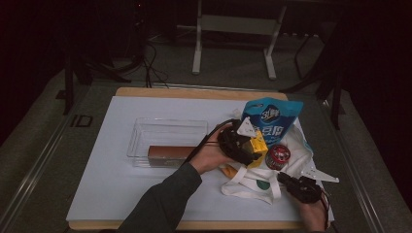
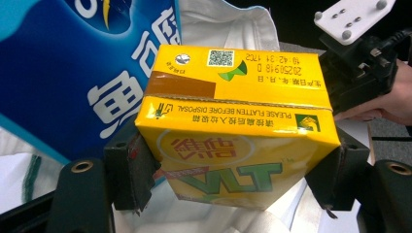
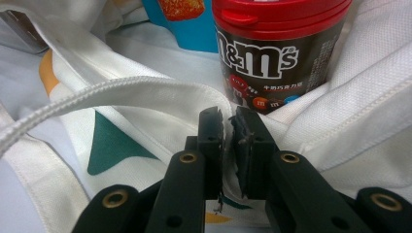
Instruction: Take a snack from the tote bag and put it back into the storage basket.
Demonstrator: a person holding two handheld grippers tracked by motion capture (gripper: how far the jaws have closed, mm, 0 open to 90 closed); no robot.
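- The left gripper [image 1: 252, 145] gripped a yellow drink carton [image 2: 238, 131], one jaw pressed to each of its sides; in the high view the carton [image 1: 259, 143] was held just above a white tote bag [image 1: 252, 182] toward the right edge of the tabletop [image 1: 111, 184].
- The right gripper [image 3: 228, 141] had its jaws drawn nearly together, pinching the bag's white fabric [image 3: 145, 126] at the bag's front edge, near the front right corner of the tabletop; in the high view this gripper [image 1: 286, 179] sat at the bag's right side.
- A brown candy tub with a red lid [image 3: 277, 48] stood on the bag just beyond the right gripper's jaws; from above it [image 1: 278, 156] was just right of the carton.
- A blue snack bag [image 1: 272, 121] stood upright behind the carton, touching it or nearly so.
- A clear plastic bin [image 1: 165, 138] sat in the middle of the tabletop, with a brown box [image 1: 170, 153] lying along its front side.
- The person's left hand [image 1: 211, 155] reached across the bin's right end.
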